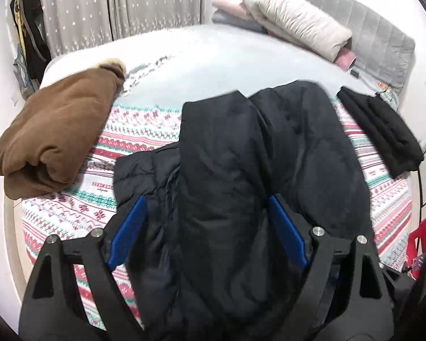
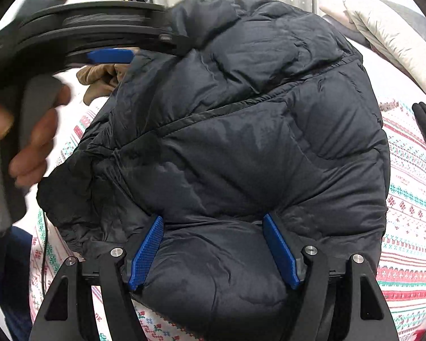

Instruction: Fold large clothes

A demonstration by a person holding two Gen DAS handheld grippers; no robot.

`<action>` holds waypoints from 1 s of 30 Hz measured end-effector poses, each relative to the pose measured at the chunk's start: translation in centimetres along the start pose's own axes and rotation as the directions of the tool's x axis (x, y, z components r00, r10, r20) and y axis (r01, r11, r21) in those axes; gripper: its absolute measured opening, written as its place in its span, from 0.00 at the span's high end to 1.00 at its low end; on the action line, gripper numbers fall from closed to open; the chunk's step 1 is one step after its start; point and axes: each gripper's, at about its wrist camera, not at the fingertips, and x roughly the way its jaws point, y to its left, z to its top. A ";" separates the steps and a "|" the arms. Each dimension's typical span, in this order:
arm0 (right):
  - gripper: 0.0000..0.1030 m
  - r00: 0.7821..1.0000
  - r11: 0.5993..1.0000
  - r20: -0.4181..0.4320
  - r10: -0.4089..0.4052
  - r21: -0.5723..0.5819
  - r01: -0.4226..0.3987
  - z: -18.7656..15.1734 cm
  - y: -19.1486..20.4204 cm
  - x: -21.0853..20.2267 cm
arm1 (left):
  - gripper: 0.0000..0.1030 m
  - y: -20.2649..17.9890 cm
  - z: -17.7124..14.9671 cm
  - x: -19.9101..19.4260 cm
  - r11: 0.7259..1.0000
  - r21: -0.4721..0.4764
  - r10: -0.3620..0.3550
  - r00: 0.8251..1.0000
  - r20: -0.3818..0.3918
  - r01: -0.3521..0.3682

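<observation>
A big black puffer jacket [image 1: 241,156] lies bunched on the patterned bedspread [image 1: 71,213]; it fills the right wrist view [image 2: 227,142]. My left gripper [image 1: 207,207] is open, its blue pads [image 1: 130,227] wide apart on either side of a thick fold of the jacket. My right gripper [image 2: 213,227] is open too, its blue pads [image 2: 146,251] straddling the jacket's near edge. The left gripper also shows in the right wrist view [image 2: 110,56], held in a hand above the jacket's far left side.
A folded brown garment [image 1: 56,130] lies at the left of the bed. Folded black clothes [image 1: 380,130] lie at the right. A cream puffer [image 1: 298,25] rests on a pile at the grey headboard [image 1: 383,45]. Curtains [image 1: 113,5] hang behind.
</observation>
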 end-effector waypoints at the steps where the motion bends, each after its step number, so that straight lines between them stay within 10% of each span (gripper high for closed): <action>1: 0.28 1.000 1.000 -0.002 0.002 -0.001 -0.002 -0.1 0.0 0.0 | 0.15 0.2 -0.1 0.8 1.000 -0.011 0.002 1.000 -0.024 -0.002; 12: 0.29 0.993 0.996 -0.067 0.092 -0.012 -0.093 1.9 -1.3 -1.1 | 0.03 2.3 -1.1 3.6 0.994 -0.106 -0.015 0.997 -0.080 0.007; 18: 0.29 0.992 0.996 0.117 0.048 0.074 -0.057 7.8 -6.9 -4.7 | 0.03 2.6 -0.8 4.0 0.993 -0.119 -0.033 0.996 -0.089 0.022; 30: 0.29 0.999 0.973 0.030 0.029 0.228 -0.035 16.3 -14.3 7.0 | 0.03 3.2 -1.2 4.9 0.989 -0.142 -0.041 0.995 -0.096 0.027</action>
